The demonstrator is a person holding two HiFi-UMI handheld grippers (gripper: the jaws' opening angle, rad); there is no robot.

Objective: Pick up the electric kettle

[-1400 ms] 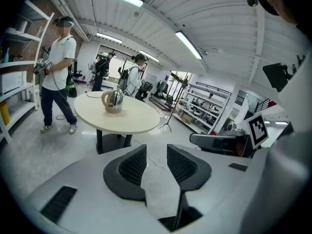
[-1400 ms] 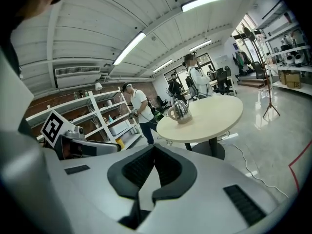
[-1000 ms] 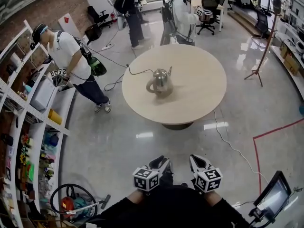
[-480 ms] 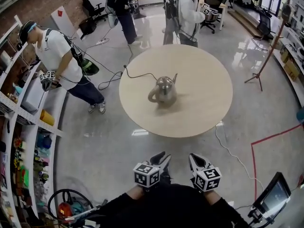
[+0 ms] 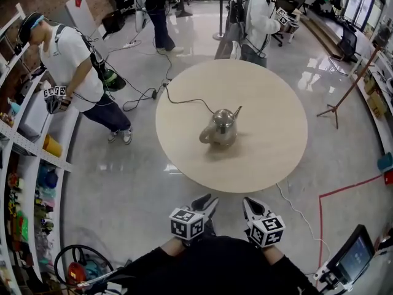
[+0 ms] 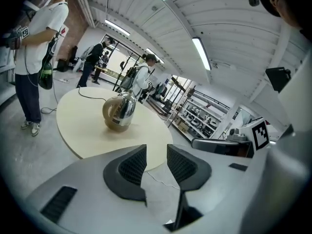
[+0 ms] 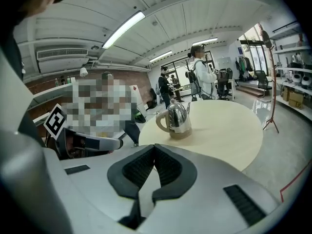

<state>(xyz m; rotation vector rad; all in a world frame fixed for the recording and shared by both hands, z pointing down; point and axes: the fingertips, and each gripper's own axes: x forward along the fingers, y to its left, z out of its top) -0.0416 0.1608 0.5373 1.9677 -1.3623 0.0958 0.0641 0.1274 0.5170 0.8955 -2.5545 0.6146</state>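
Observation:
A shiny steel electric kettle (image 5: pixel 221 128) with a beige handle and base stands upright near the middle of a round beige table (image 5: pixel 270 158). Both grippers are held low in front of me, short of the table's near edge and well away from the kettle. My left gripper (image 5: pixel 206 201) has a clear gap between its pads and holds nothing. The pads of my right gripper (image 5: pixel 249 203) meet at their tips, with nothing in them. In the left gripper view the kettle (image 6: pixel 119 112) stands ahead, left of the left gripper (image 6: pixel 156 147). In the right gripper view the kettle (image 7: pixel 175 120) stands beyond the right gripper (image 7: pixel 155 147).
A black cord (image 5: pixel 184 100) runs from the kettle across the table and off its far left edge. One person (image 5: pixel 67 66) stands at the shelves (image 5: pixel 24 165) on the left; another (image 5: pixel 255 23) stands behind the table. A vacuum cleaner (image 5: pixel 80 269) and a monitor (image 5: pixel 353 260) flank me.
The table and kettle have come nearer and sit lower in the head view. Both grippers keep their places in front of me, with their jaws unchanged.

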